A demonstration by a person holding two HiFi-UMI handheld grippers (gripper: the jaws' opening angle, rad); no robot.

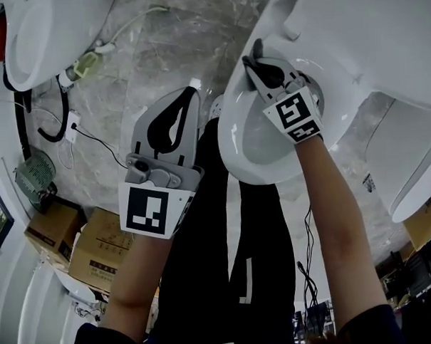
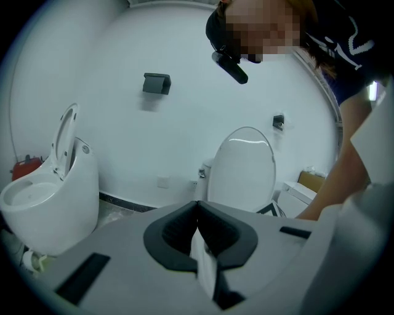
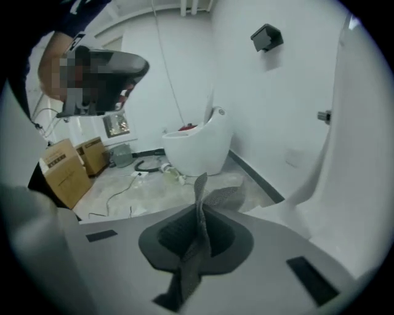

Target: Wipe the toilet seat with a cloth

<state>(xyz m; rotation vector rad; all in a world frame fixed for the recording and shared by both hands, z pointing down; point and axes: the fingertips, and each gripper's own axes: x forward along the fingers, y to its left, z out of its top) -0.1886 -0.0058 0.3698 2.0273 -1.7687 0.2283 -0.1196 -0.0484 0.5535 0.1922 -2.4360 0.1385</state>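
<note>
Cloth [image 3: 203,212], grey mesh, pinched in the closed fingers of the right gripper [image 1: 257,57] at the toilet seat's [image 1: 232,138] far rim; left gripper [image 1: 191,97], held clear, is clamped on a white scrap [image 2: 204,261]. Pressing flat and sweeping round the rim should serve best.

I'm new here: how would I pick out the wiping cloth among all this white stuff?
Start at the big white toilet at the head view's upper right, where the right gripper reaches over the rim. Pinched in its jaws is the cloth: a thin grey mesh strip, unlike the plain white scrap held by the left gripper.
</note>
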